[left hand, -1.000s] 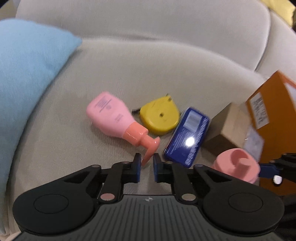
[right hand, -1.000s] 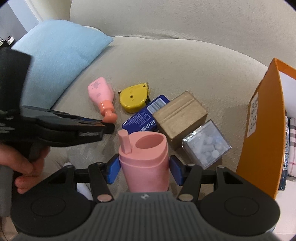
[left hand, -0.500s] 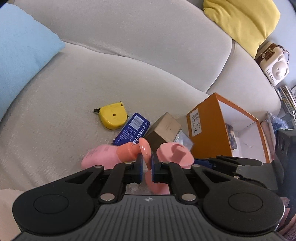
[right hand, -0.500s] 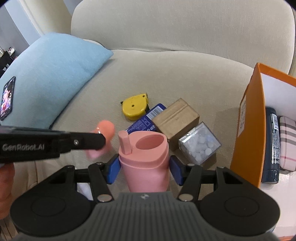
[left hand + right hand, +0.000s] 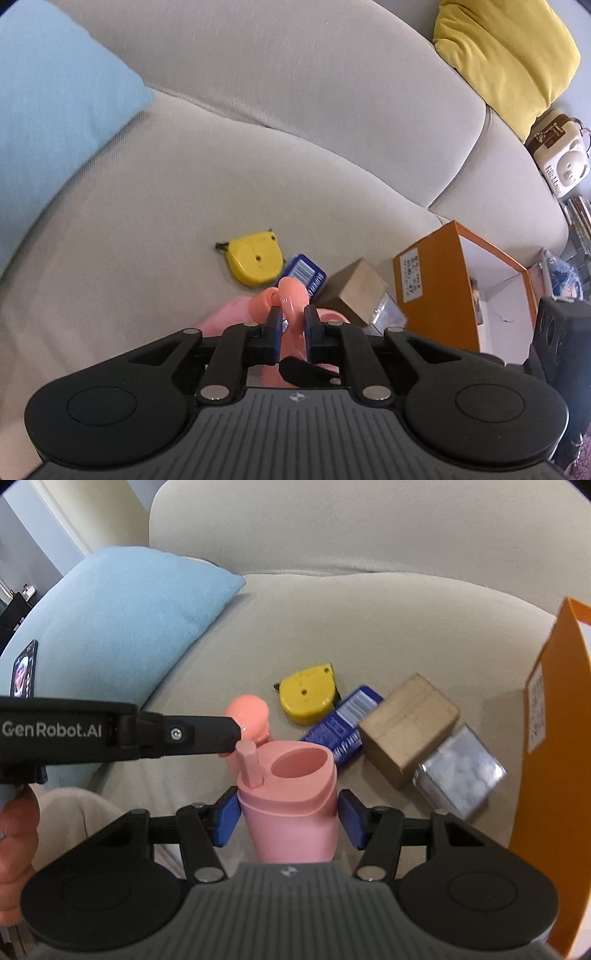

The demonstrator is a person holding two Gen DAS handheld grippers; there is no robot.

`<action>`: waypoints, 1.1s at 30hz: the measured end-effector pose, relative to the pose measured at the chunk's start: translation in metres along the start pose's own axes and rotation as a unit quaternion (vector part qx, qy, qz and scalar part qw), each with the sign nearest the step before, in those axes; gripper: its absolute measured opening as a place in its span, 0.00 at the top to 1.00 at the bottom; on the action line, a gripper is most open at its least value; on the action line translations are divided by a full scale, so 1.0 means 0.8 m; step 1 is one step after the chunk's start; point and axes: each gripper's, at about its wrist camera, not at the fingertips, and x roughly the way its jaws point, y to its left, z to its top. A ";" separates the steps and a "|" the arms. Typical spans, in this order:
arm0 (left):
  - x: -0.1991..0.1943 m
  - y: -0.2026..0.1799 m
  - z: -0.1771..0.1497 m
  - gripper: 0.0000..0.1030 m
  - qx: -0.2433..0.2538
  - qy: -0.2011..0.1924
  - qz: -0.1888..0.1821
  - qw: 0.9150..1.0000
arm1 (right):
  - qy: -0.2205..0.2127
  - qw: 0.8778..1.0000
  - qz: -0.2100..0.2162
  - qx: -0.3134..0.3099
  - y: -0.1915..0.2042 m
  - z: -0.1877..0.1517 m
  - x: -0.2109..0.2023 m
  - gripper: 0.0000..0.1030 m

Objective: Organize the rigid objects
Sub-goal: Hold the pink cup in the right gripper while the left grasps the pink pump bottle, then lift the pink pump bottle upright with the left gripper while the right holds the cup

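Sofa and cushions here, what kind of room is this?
Most likely a home living room: a beige sofa with a blue cushion and a yellow cushion, and household odds and ends lying on the seat beside an orange box.

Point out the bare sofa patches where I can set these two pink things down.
Freest: the seat cushion between the blue pillow and the yellow tape measure, back to the backrest. Crowded: the tape measure, blue pack, cardboard box and clear box sit bunched up against the orange box, leaving no room there.
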 end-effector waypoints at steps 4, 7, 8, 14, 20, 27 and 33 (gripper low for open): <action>-0.002 0.006 0.007 0.81 0.024 -0.003 0.022 0.999 | -0.007 1.000 0.001 -0.004 0.016 0.013 0.012 0.43; -0.005 0.019 0.010 0.73 0.026 -0.006 0.039 0.999 | -0.010 1.000 -0.001 -0.011 0.029 0.023 0.022 0.44; -0.005 0.026 0.011 0.66 0.021 -0.006 0.042 0.999 | -0.011 1.000 -0.002 -0.013 0.032 0.025 0.025 0.44; -0.009 0.048 0.008 0.45 0.013 0.003 0.033 0.999 | -0.008 0.999 -0.010 -0.029 0.039 0.038 0.037 0.45; -0.015 0.036 -0.005 0.33 0.102 0.021 0.025 0.994 | 0.006 0.999 -0.014 -0.037 0.032 0.036 0.034 0.45; -0.016 0.012 -0.026 0.29 0.194 0.032 0.024 0.980 | -0.006 1.000 -0.001 -0.022 0.017 0.030 0.011 0.45; 0.006 -0.012 -0.030 0.29 0.277 0.051 0.075 0.957 | -0.010 1.000 0.003 -0.022 0.018 0.020 -0.003 0.45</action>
